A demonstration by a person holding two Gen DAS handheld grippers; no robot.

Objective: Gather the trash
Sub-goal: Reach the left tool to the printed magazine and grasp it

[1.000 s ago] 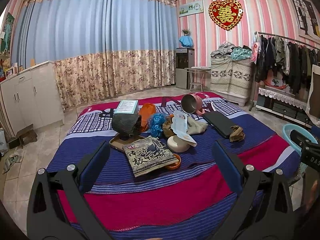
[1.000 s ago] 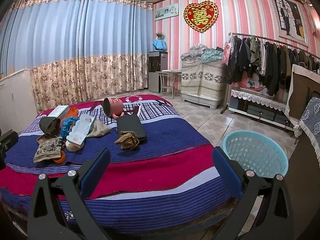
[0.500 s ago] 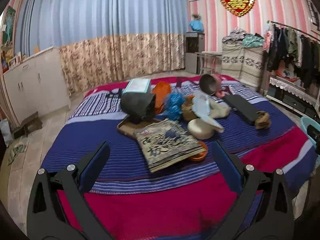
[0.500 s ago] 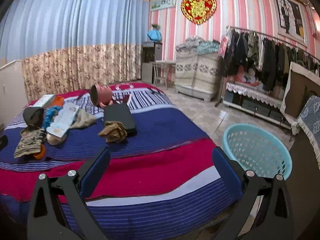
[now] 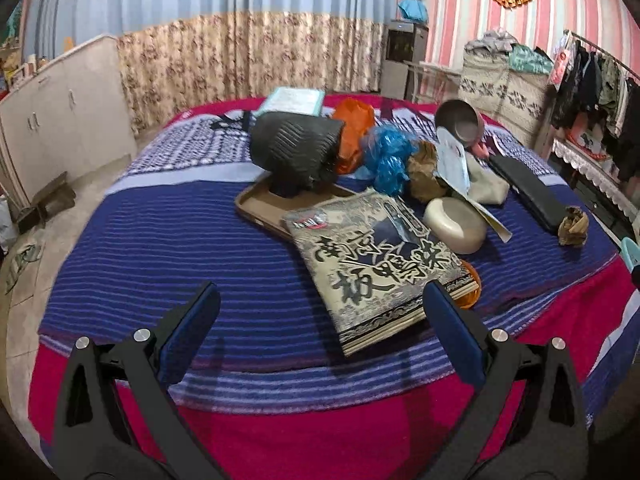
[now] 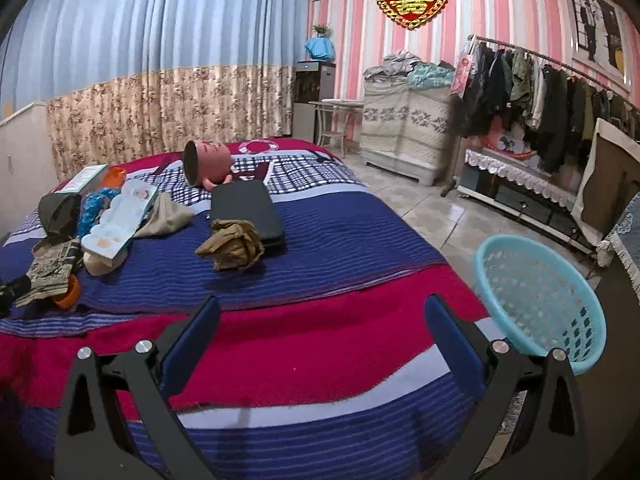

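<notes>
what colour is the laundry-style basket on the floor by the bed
Light turquoise blue basket, perforated sides; clearest in the right wrist view.

On the bed (image 5: 160, 240) lie one printed paper bag (image 5: 376, 264), one brown tray (image 5: 256, 204), one black ribbed bag (image 5: 296, 148), one orange bag (image 5: 354, 128), one blue plastic wad (image 5: 386, 156), two crumpled brown paper wads (image 5: 574, 222) (image 5: 426, 172), one pink pot (image 6: 208, 162), one black case (image 6: 246, 210). One turquoise basket (image 6: 540, 300) stands beside it.
</notes>
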